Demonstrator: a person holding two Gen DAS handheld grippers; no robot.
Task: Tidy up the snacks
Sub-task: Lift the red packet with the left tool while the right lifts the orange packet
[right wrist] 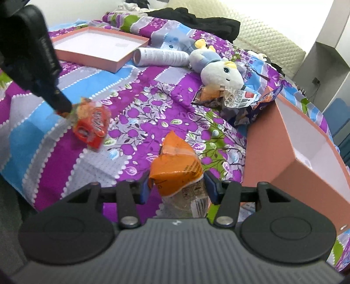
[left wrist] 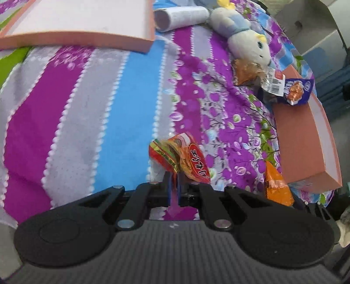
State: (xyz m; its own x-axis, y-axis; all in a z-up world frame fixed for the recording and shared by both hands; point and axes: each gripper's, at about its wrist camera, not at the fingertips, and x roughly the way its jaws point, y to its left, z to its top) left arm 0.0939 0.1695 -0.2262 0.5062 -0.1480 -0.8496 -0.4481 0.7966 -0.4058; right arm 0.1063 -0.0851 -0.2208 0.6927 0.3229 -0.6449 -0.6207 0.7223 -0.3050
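My left gripper (left wrist: 174, 183) is shut on the edge of a red snack packet (left wrist: 182, 158), held just above the striped bedspread; the packet (right wrist: 91, 125) and that gripper (right wrist: 63, 107) also show in the right wrist view. My right gripper (right wrist: 177, 187) is open, its jaws on either side of an orange snack packet (right wrist: 177, 166), seen also in the left wrist view (left wrist: 276, 185). A pink box (right wrist: 306, 150) stands at the right, with a purple snack packet (left wrist: 295, 89) on its far end. A clear-wrapped snack (left wrist: 247, 71) lies by the plush.
A shallow pink box lid (right wrist: 98, 47) lies at the back left. A white tube (right wrist: 159, 56) and a plush toy (right wrist: 221, 70) lie behind the snacks. Black clothes (right wrist: 196, 19) are piled at the bed's far end.
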